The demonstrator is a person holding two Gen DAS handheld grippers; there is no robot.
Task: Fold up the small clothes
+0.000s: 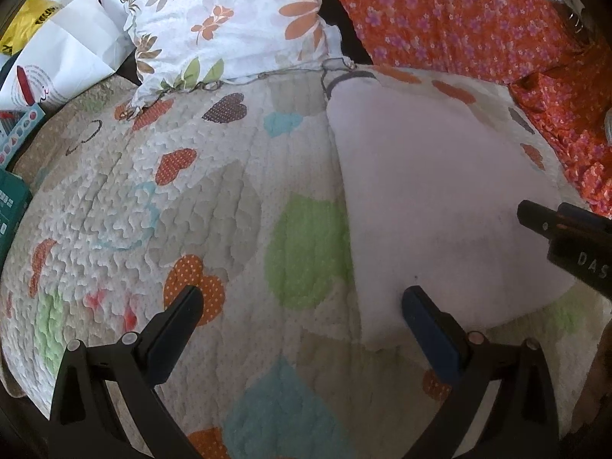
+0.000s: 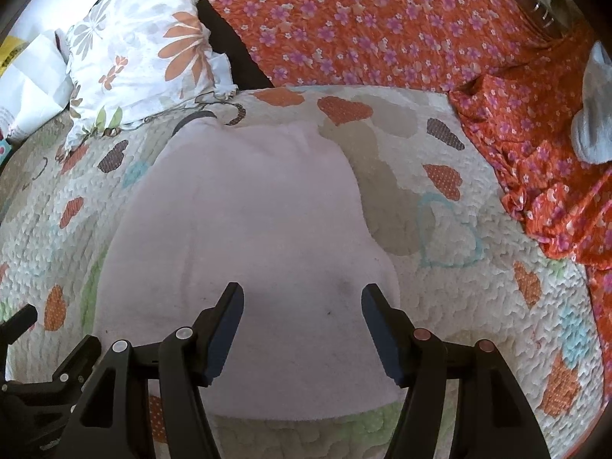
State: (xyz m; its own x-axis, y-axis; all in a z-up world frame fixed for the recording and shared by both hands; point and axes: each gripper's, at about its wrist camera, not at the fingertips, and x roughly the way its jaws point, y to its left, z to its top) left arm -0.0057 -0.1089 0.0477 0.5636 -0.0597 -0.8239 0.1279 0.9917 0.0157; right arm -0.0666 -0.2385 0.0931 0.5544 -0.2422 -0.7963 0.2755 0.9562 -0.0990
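A pale pink garment lies flat on a quilt with coloured hearts; a dark trim shows at its far end. My right gripper hovers over the garment's near part, jaws open, nothing between them. My left gripper is open too, straddling the garment's left edge: its right finger is over the pink cloth, its left finger over the quilt. The right gripper's tip shows at the right side of the left wrist view.
A floral white pillow lies at the quilt's far left edge. An orange flowered cloth covers the far side and right. A grey sock rests on it. Papers and boxes sit at the far left.
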